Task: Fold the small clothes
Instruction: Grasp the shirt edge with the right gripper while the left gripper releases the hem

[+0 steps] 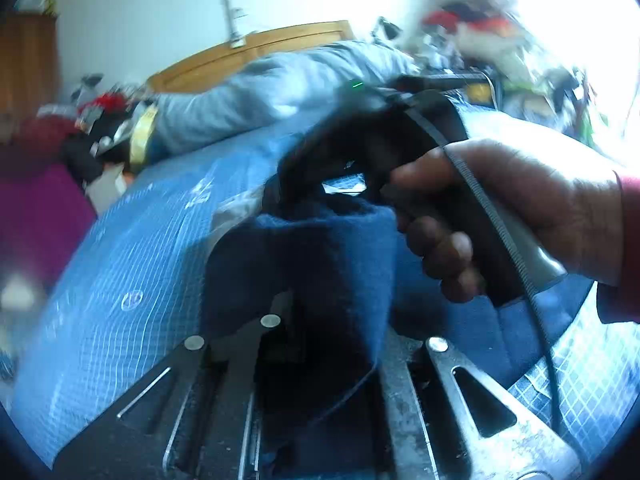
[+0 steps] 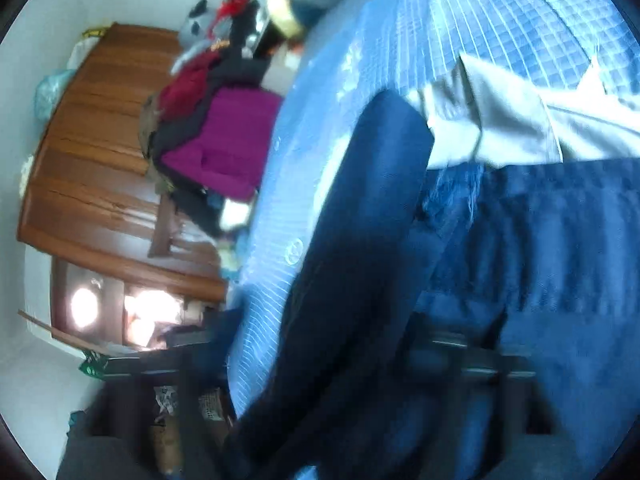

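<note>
At the bottom of the left wrist view, the left gripper (image 1: 320, 344) has a dark blue garment (image 1: 320, 264) bunched between its fingers; the cloth fills the gap and rises from it to the middle of the frame, so this claw is grasping the garment. Just above and to the right, the top edge of the same cloth runs up into the black right gripper (image 1: 304, 196), which is held in the person's right hand (image 1: 500, 216) at centre right. The cloth meets the tip of that tool, but blur and shadow hide the finger ends, so whether it is clamped there cannot be told.

In the right wrist view the garment (image 2: 360, 260) takes up the lower centre and right of the frame as a dark fold, covering the claw's own fingers. To its upper right a pale grey cloth (image 2: 500, 116) lies touching the dark blue one.

Under both runs a blue gridded mat (image 1: 132, 240), filling the left and centre. Beyond it, toward the upper centre of the left view, sits a grey-blue bundle of bedding (image 1: 280, 84) against a wooden headboard (image 1: 256, 52). At the left edge lies a magenta cloth (image 1: 40, 220) among a pile of dark and red clothes.
</note>
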`<state>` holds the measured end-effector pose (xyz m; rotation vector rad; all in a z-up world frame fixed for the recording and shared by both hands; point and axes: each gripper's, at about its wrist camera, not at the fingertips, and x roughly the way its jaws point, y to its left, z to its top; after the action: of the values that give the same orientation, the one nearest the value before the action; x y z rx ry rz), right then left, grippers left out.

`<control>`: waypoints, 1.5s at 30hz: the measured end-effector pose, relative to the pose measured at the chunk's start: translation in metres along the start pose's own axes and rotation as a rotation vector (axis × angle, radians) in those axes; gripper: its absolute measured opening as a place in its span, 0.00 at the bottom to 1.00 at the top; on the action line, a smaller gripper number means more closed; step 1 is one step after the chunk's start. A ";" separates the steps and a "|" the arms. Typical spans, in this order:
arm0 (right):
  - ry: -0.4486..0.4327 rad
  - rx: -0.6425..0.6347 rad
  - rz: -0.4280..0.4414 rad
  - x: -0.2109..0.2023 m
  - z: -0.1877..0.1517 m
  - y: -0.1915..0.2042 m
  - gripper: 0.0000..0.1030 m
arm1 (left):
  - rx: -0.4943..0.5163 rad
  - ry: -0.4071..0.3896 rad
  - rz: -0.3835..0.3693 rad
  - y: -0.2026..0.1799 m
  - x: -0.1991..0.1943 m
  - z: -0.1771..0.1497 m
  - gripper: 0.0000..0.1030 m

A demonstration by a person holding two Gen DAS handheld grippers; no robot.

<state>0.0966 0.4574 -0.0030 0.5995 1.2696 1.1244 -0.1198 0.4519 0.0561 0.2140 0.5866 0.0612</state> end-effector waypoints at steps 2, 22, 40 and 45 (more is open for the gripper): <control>-0.045 -0.043 -0.030 -0.015 -0.004 0.000 0.15 | 0.035 -0.017 -0.045 -0.014 -0.002 0.010 0.04; -0.314 0.087 0.033 -0.206 -0.055 -0.124 0.08 | 0.229 0.108 -0.411 -0.140 0.051 0.033 0.14; -0.210 0.143 -0.024 -0.247 -0.156 -0.089 0.65 | 0.048 0.023 -0.067 0.008 -0.077 -0.032 0.68; -0.142 0.105 -0.106 -0.224 -0.161 -0.068 0.74 | 0.048 0.159 -0.071 0.013 -0.037 -0.048 0.67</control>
<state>-0.0136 0.1957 -0.0060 0.6707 1.2282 0.9162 -0.1775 0.4693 0.0404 0.2359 0.7542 -0.0045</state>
